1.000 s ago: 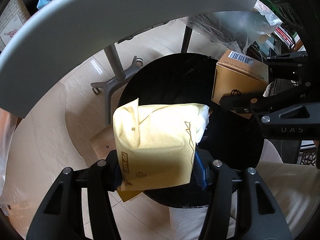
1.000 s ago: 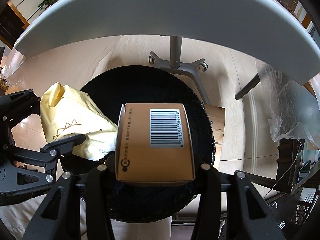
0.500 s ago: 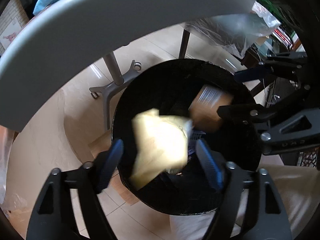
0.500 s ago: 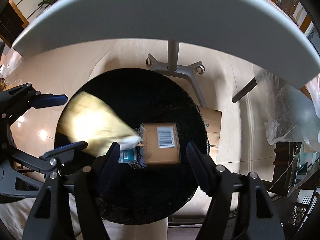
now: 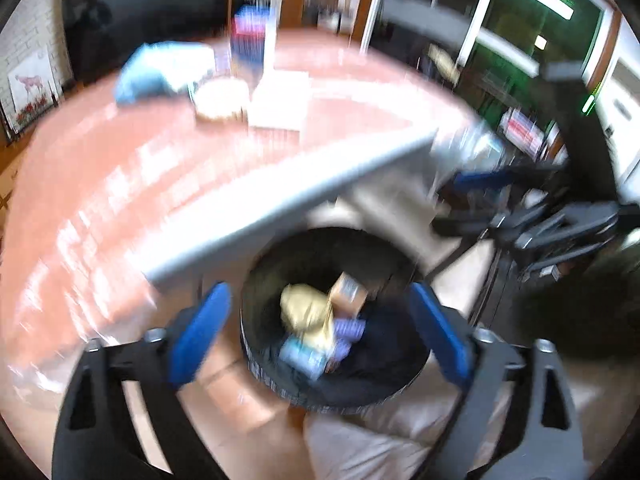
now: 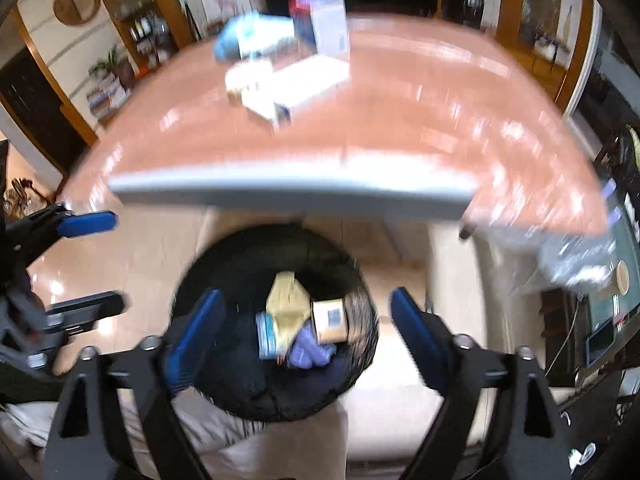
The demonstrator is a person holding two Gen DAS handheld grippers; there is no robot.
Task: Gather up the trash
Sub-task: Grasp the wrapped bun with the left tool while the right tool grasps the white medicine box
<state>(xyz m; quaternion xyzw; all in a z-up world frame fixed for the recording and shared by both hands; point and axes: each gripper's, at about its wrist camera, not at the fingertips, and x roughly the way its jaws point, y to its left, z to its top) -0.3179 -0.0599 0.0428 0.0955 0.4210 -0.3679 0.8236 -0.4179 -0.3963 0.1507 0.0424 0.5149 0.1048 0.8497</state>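
Observation:
A black trash bin [image 5: 264, 364] [image 6: 240, 384] stands on the floor below the table edge. Inside it lie a yellow paper bag [image 5: 308, 316] [image 6: 286, 304], a brown cardboard box [image 5: 349, 292] [image 6: 330, 320], a purple item [image 6: 308, 350] and a light blue can [image 6: 266, 334]. My left gripper [image 5: 320, 336] is open and empty, high above the bin. My right gripper [image 6: 308, 332] is open and empty above the bin. Each gripper shows at the side of the other's view, the right [image 5: 516, 208] and the left [image 6: 80, 264]. Both views are motion-blurred.
A reddish-brown table [image 5: 120, 184] [image 6: 400, 120] with a grey edge carries a light blue bag [image 5: 160, 68] [image 6: 248, 38], white boxes [image 5: 280, 100] [image 6: 296, 84] and an upright carton [image 6: 324, 24]. A clear plastic bag [image 6: 576, 256] hangs at the right. Tiled floor surrounds the bin.
Both grippers opened and dropped the yellow bag and the cardboard box into the bin. Both then rose and tilted up, so the table top now shows.

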